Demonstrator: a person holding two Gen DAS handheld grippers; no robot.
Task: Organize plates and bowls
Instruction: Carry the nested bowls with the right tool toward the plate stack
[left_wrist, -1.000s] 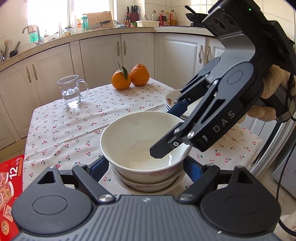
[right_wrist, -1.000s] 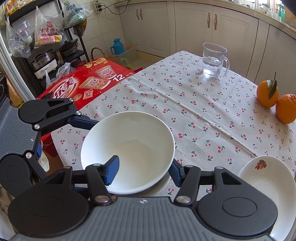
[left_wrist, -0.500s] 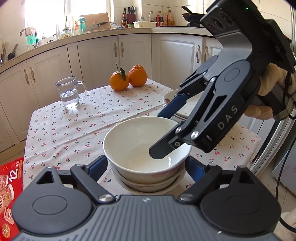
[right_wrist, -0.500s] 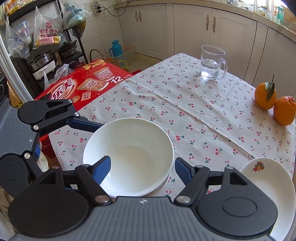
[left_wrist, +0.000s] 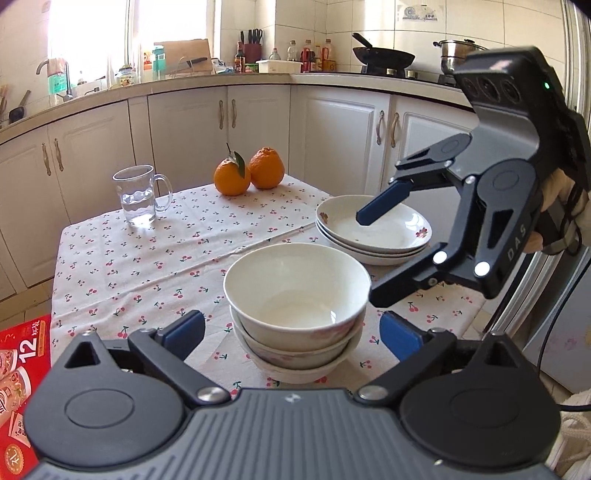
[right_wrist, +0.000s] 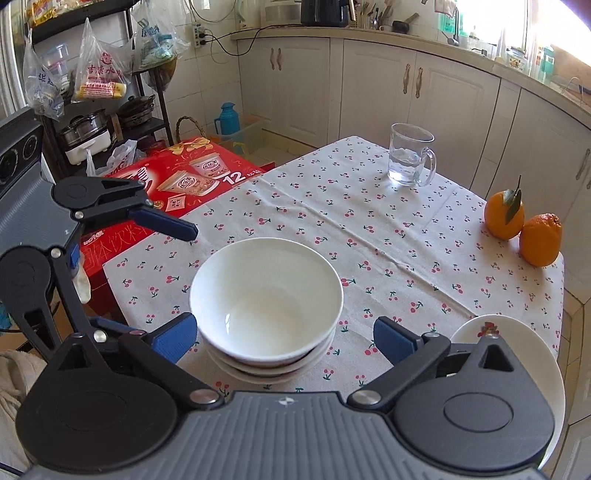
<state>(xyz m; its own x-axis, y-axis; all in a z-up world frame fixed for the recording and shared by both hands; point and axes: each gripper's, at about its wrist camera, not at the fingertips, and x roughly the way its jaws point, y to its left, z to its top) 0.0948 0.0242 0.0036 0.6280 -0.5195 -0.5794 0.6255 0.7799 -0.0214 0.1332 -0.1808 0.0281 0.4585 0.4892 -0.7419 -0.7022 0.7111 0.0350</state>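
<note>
A stack of white bowls (left_wrist: 297, 308) stands on the cherry-print tablecloth (left_wrist: 177, 251); it also shows in the right wrist view (right_wrist: 266, 306). A stack of shallow white plates (left_wrist: 373, 230) with flower prints sits behind it to the right, and its edge shows in the right wrist view (right_wrist: 532, 354). My left gripper (left_wrist: 291, 332) is open, a finger on each side of the bowl stack, clear of it. My right gripper (right_wrist: 282, 334) is open and empty, just short of the bowls; in the left wrist view it (left_wrist: 373, 254) hovers above the plates.
A glass mug of water (left_wrist: 138, 195) and two oranges (left_wrist: 249, 177) stand at the table's far side. A red carton (right_wrist: 177, 184) lies on the floor off the table's edge. White cabinets (left_wrist: 258, 125) ring the room; a shelf rack with bags (right_wrist: 92, 85) stands beyond.
My right gripper let go of the top bowl, opened wide and pulled back and up. My left gripper also backed away from the bowl stack. The bowl now rests on the stack.
</note>
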